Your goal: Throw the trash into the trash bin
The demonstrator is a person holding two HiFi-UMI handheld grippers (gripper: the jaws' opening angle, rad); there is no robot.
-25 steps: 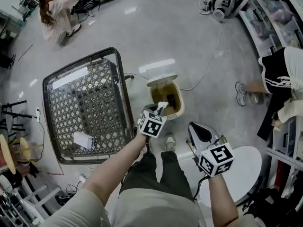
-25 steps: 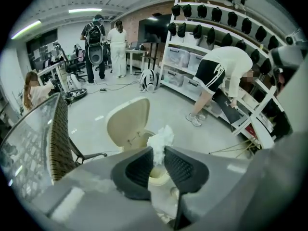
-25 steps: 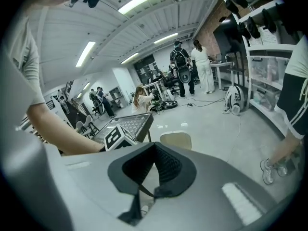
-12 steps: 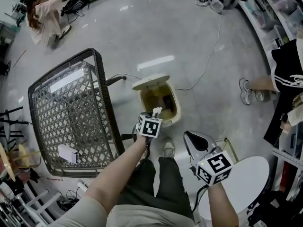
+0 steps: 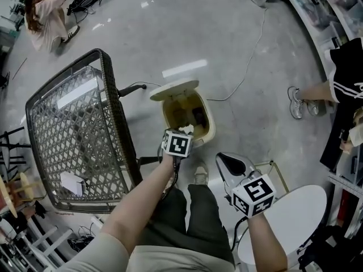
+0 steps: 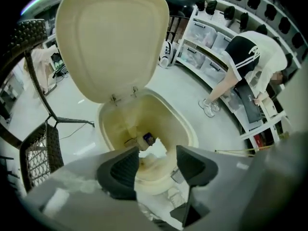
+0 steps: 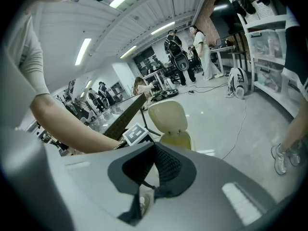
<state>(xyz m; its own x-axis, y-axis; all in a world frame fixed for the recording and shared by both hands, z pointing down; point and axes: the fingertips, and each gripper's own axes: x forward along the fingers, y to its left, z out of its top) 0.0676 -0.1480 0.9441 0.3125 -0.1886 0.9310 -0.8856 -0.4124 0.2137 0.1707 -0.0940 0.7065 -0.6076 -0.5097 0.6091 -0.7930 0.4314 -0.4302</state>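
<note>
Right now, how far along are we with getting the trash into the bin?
Done: the trash bin has its lid up, and the left gripper is over the opening. In hand: its jaws have just been opening, and the white crumpled paper sits loose between them. Left: the paper dropping fully in. The right gripper is shut and empty.

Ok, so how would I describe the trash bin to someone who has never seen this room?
Start at the big dark lattice-top table on the grey floor; the trash bin stands just off its right edge in the head view. It is the only small cream plastic tub there, its flip lid tipped open.
</note>
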